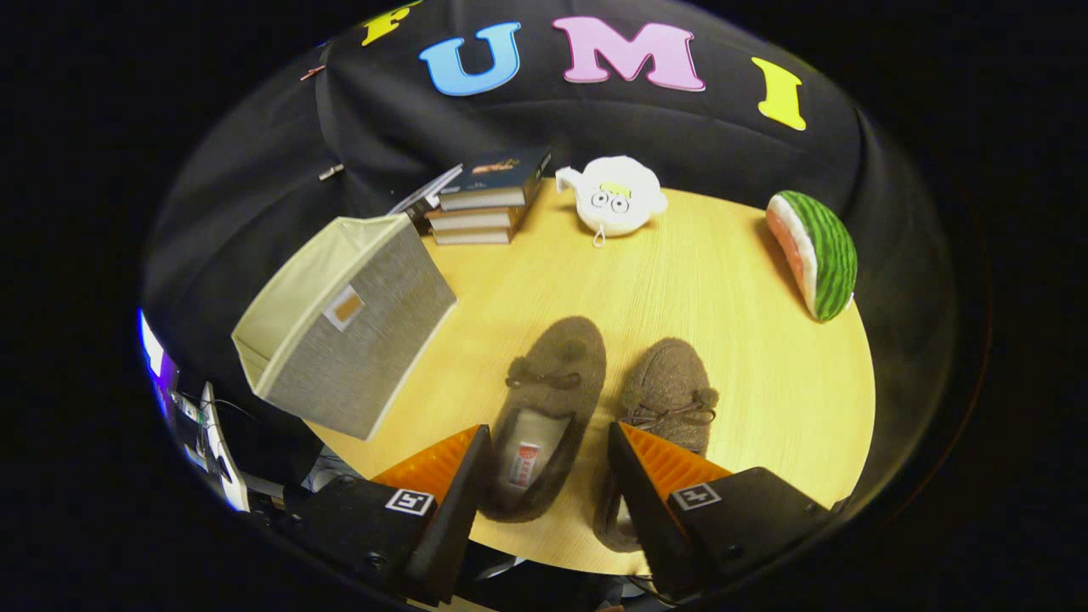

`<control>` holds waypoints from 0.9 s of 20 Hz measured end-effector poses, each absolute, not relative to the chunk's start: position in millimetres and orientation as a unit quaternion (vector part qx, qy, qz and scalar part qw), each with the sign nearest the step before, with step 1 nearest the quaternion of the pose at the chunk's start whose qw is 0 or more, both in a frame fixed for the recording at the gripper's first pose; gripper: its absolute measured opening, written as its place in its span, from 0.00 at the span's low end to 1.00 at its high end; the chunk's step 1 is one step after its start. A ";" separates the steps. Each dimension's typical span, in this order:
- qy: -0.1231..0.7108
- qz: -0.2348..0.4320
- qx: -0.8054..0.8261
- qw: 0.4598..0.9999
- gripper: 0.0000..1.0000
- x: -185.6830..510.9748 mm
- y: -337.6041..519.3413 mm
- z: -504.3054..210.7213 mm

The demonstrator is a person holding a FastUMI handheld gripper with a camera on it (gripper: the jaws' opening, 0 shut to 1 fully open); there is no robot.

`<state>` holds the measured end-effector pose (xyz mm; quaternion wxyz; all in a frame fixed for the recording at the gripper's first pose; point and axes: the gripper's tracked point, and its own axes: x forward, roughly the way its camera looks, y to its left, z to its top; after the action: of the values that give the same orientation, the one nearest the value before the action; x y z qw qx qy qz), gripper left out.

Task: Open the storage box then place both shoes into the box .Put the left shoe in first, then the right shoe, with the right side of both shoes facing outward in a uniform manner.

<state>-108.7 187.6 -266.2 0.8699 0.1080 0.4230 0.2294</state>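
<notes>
Claw [544, 476] is hovering with fingers apart over the left slipper [544, 408] on the tabletop [722, 289]; right slipper [667, 399] just beside. Fuzzy, floppy, probably light, so I'm thinking pinch the heel rim.

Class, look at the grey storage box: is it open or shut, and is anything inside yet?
Open: the storage box has no lid on, and its pale lining shows nothing inside. Both shoes lie on the table.

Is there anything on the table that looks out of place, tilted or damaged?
Nothing looks damaged or spilled. The storage box stands open on the table's edge, left of the fingers. The left shoe lies between the open gripper's fingers, the right shoe beside it, both upright, toes pointing away.
</notes>
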 end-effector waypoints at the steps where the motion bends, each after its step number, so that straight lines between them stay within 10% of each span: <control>1: 0.438 0.223 0.100 0.865 0.82 -108.1 189.8 -282.4; 7: 0.466 0.202 0.084 0.857 0.66 -84.1 207.7 -328.6; 14: 0.475 0.153 0.102 0.861 0.14 -68.7 205.9 -334.2; 18: 0.470 0.142 0.111 0.864 0.08 -67.5 200.3 -325.1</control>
<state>-67.5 200.3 -325.1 0.8642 0.1106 0.4700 0.1417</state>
